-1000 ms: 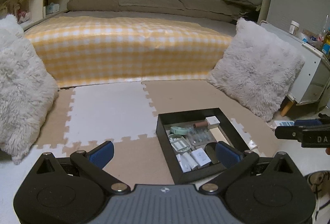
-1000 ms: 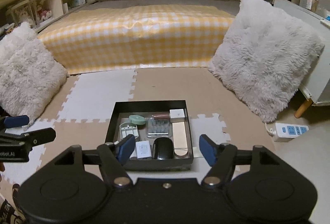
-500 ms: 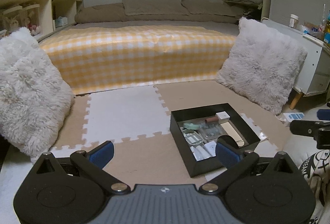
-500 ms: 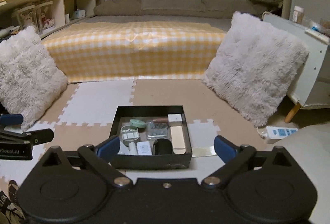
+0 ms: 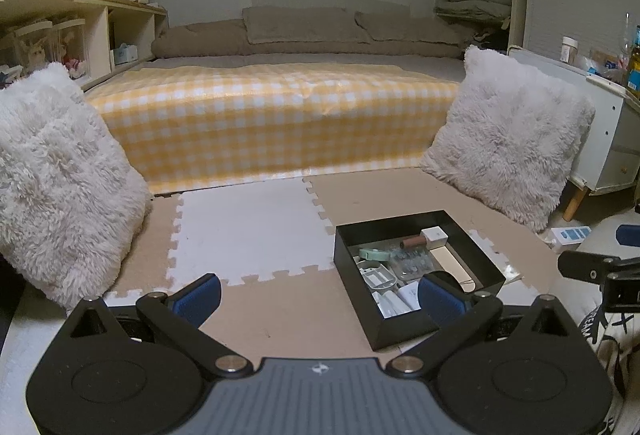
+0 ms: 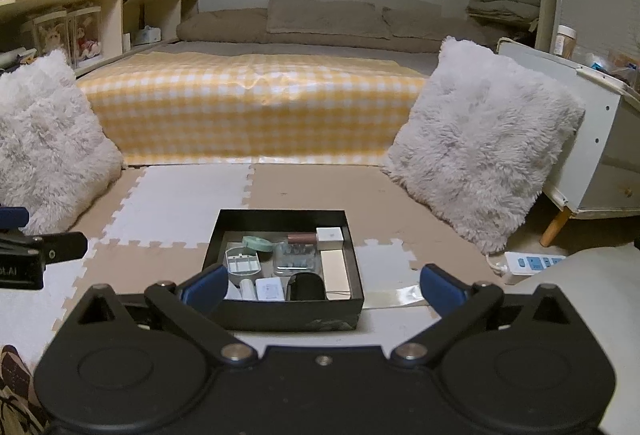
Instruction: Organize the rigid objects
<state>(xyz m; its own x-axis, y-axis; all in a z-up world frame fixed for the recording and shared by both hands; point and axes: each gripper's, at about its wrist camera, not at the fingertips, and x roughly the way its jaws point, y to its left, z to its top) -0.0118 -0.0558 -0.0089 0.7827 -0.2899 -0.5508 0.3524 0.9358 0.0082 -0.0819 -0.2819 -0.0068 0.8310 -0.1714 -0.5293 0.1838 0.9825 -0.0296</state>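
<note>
Your black box sits on the foam mat, already packed with small items (mouse, tape, cases), and nothing loose shows around it. Both your right gripper and left gripper hang spread and empty, so the sorting looks nearly finished.

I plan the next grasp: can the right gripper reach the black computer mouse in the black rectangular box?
Probably yes. The right gripper is open and empty, the black computer mouse lies uncovered behind the near wall of the black rectangular box; that wall favours coming from above.

Tray: on floor mat, before the bed.
Cushions: either side of the mat.
Power strip: right of tray.
</note>
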